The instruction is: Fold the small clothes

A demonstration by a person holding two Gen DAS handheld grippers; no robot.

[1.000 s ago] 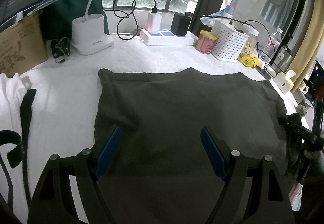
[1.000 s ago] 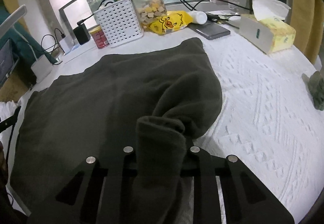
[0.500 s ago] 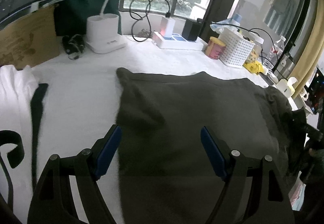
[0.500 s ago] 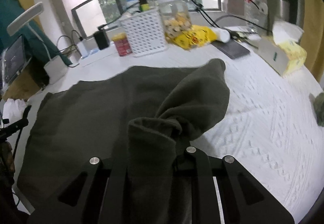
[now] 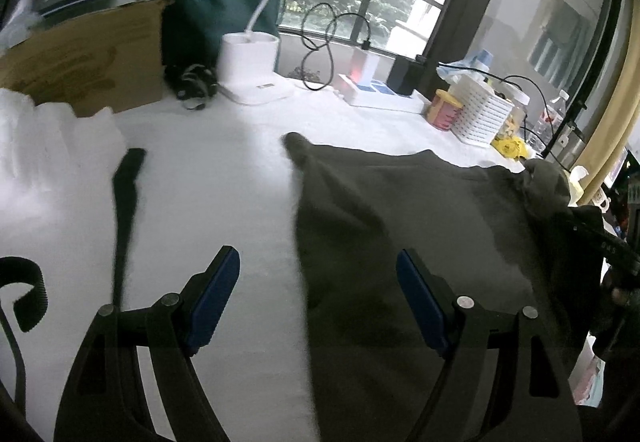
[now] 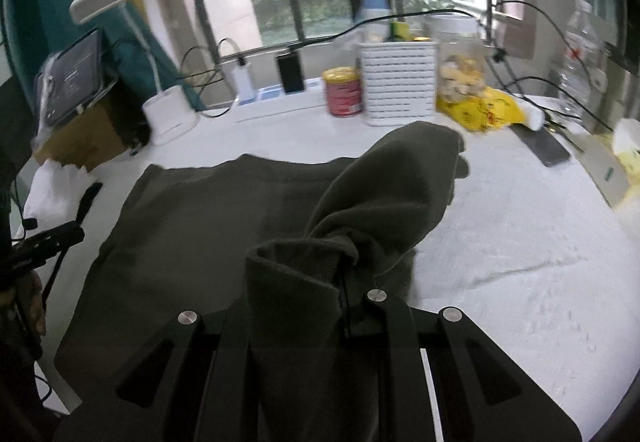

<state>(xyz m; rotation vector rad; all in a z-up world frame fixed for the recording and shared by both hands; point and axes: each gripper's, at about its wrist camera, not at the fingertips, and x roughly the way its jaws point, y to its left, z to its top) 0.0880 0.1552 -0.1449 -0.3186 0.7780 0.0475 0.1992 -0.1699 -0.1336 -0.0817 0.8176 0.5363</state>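
The dark olive garment (image 5: 400, 226) lay spread across the white cloth (image 5: 224, 178) that covered the desk, with its left edge running between the blue pads (image 5: 212, 298) of the left tool (image 5: 318, 300). That tool hung over the edge with its jaws released and wide apart, nothing pinched between them. The right tool (image 6: 304, 290) was clenched on a bunched fold of the same garment (image 6: 208, 226); its jaws had just been closing further on the fabric. From that grip a raised flap of cloth stretched up and away toward the far right corner, lifted off the desk, while the rest of the garment stayed flat.

Behind the garment stood a white basket (image 6: 398, 82), a red tin (image 6: 342, 92) just beside it, a jar of snacks (image 6: 460, 74) and a yellow bag (image 6: 480, 112). A white lamp base (image 5: 250, 66) and a cardboard box (image 5: 84, 54) sat at the far left, and a white piece of clothing (image 5: 36, 146) lay near the left edge with a black strap (image 5: 124, 202) beside it.
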